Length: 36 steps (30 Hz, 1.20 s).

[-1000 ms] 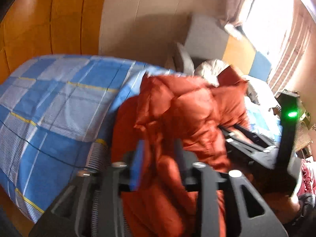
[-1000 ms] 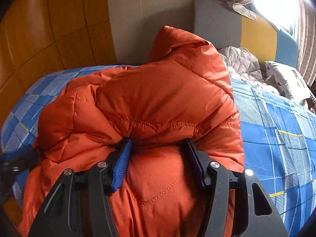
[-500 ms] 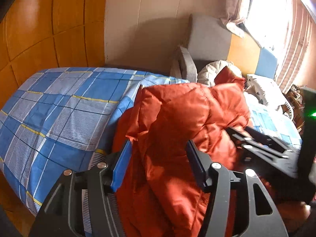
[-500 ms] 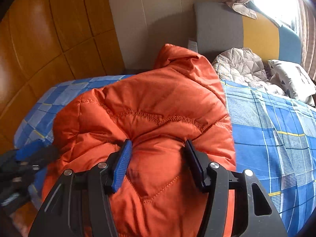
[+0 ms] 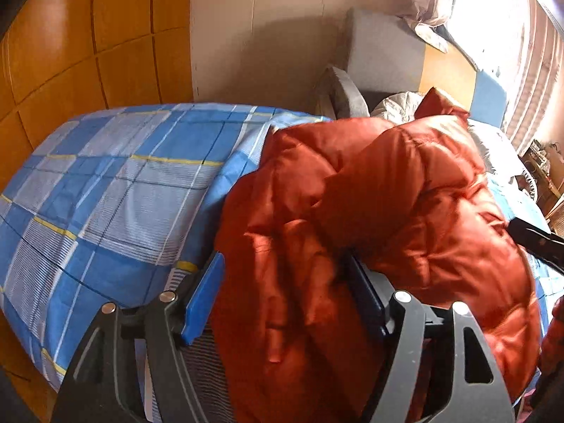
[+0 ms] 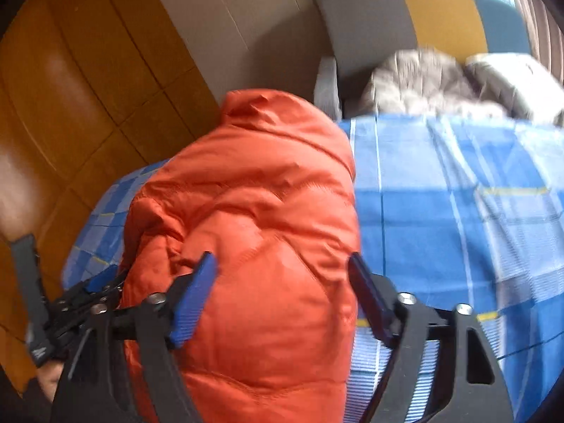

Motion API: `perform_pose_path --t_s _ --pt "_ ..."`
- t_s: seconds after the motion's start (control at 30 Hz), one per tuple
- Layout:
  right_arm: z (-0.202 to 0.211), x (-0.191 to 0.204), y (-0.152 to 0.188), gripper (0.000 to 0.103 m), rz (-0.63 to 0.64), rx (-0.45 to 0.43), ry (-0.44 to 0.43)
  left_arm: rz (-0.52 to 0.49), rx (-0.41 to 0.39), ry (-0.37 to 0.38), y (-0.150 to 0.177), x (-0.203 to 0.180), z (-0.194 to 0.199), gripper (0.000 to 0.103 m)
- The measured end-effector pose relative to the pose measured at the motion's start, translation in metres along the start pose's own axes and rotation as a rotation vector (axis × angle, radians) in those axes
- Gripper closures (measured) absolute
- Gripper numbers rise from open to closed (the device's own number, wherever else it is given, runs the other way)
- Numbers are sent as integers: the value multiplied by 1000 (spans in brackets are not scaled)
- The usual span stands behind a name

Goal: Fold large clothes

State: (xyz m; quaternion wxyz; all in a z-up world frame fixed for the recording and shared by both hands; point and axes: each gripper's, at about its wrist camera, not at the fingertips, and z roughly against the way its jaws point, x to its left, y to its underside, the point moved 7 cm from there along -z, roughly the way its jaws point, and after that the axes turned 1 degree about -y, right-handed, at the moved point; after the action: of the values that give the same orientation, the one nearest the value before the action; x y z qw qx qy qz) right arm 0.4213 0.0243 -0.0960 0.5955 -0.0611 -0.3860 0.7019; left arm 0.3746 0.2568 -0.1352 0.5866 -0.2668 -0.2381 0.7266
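Your left tongs and right tongs both stood apart around the orange jacket; it lay bunched mid-frame on the bed; folding looked barely begun.

The orange jacket is showing a quilted, puffy cloth with a soft sheen. The bedsheet is looking like matt woven cloth, checked. The wall panels are shining like glossy lacquered wood. The left gripper is showing matt black plastic, ribbed blue pads and metal screws.
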Motion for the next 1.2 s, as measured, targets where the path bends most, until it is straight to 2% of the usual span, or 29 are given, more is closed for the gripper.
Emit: perform_pose_path --t_s 0.03,0.1,0.2,0.37,0.47,0.53,0.6,0.63,0.7,0.77,0.8,0.97,1.2 --pt "-3 -4 3 22 -25 19 -40 5 5 20 3 4 -4 33" --pt "-9 -9 8 15 -65 56 -95 10 12 42 6 6 -9 34" --pt "-18 -15 16 9 -90 110 -162 12 16 69 10 6 -17 40" --pt "-37 -21 27 7 -129 195 -278 56 16 134 18 10 -29 43" --pt "-57 -23 35 6 -206 258 -383 104 15 186 23 17 -36 44" --pt "-64 -19 39 12 -221 264 -418 121 16 208 25 18 -38 50" --pt "-63 -13 37 24 -195 246 -418 127 10 237 25 17 -38 57" --pt "-61 -11 36 28 -185 238 -421 131 3 254 24 16 -37 64" --pt "-55 -5 35 42 -163 222 -418 136 -16 288 25 13 -33 72" --pt "-46 -1 35 50 -135 205 -405 154 -27 321 24 12 -28 83" --pt "-44 1 33 54 -124 197 -397 158 -33 331 23 12 -25 85" --pt "-19 20 22 61 -22 147 -346 144 -68 344 14 6 -5 91" --pt "31 19 1 62 68 65 -301 106 -117 388 -4 -27 27 92"
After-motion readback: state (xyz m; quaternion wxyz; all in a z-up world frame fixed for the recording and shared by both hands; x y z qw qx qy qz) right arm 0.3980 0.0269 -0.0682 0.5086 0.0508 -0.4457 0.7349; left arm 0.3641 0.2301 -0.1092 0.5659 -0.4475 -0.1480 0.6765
